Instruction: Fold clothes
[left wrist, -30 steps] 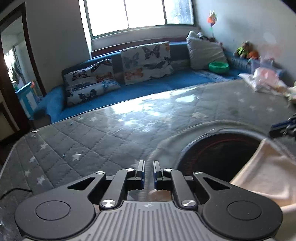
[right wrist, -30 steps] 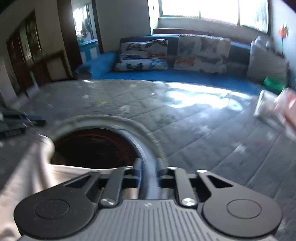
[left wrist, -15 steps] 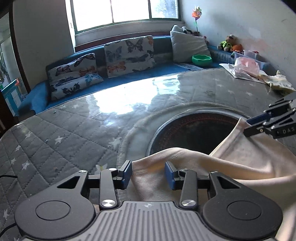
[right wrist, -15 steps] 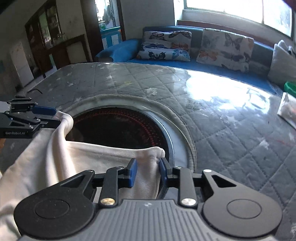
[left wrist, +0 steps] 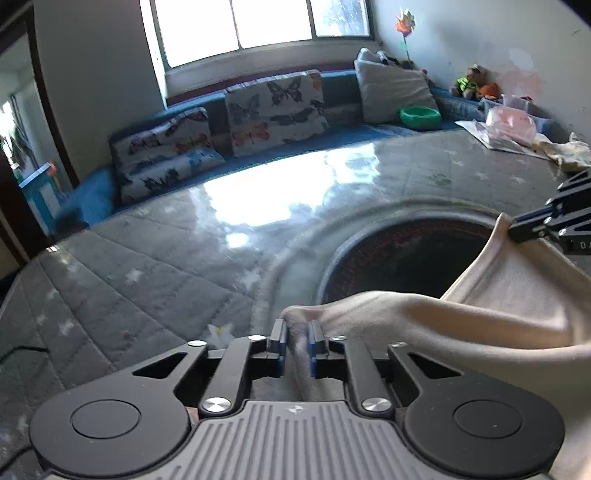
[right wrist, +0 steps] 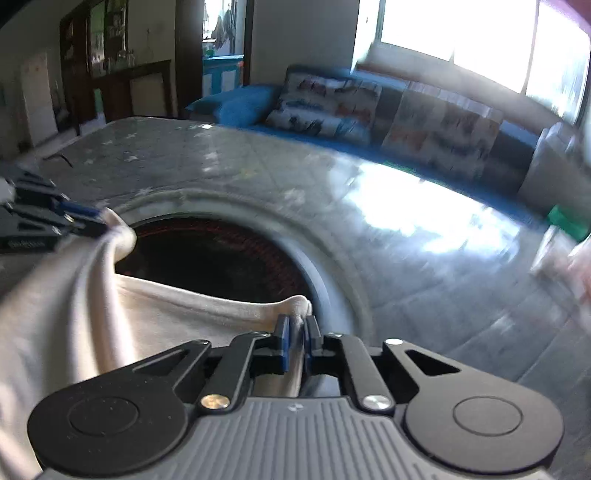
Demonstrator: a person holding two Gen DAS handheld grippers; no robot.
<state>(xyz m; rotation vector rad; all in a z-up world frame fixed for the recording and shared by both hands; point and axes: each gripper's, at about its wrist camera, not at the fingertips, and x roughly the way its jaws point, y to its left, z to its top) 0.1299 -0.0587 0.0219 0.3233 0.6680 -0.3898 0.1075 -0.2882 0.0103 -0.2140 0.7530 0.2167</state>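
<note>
1. The grey quilted cover (left wrist: 155,266) with pale stars fills the space ahead of both grippers; a dark round opening (left wrist: 406,254) ringed by a grey padded rim lies just in front of them; beyond it runs a blue bench (left wrist: 92,192) with butterfly cushions (left wrist: 275,110) under a bright window (left wrist: 255,26).
2. The cream garment (left wrist: 498,306) hangs slack between the two grippers, sagging over the near edge of the opening; from the left gripper it runs off to the right, from the right gripper off to the left.
3. The left gripper (left wrist: 297,339) tilts downward toward the cover; its blue-padded jaws are clenched on a bunched corner of the cream garment, which pokes out past the fingertips.
4. The right gripper (right wrist: 295,338) tilts downward likewise, jaws pinched tight on the garment's other corner, a small tuft showing above the pads; in the left view it enters from the far right, holding a raised peak of cloth.
5. Half a second ago the left jaws stood apart around the cloth and the right jaws had a gap; now both are closed on it; a second ago neither held any fabric.
6. White lettering on each gripper's side is too blurred or cropped to read; a green bowl (left wrist: 420,117) sits far ahead on the bench.
</note>
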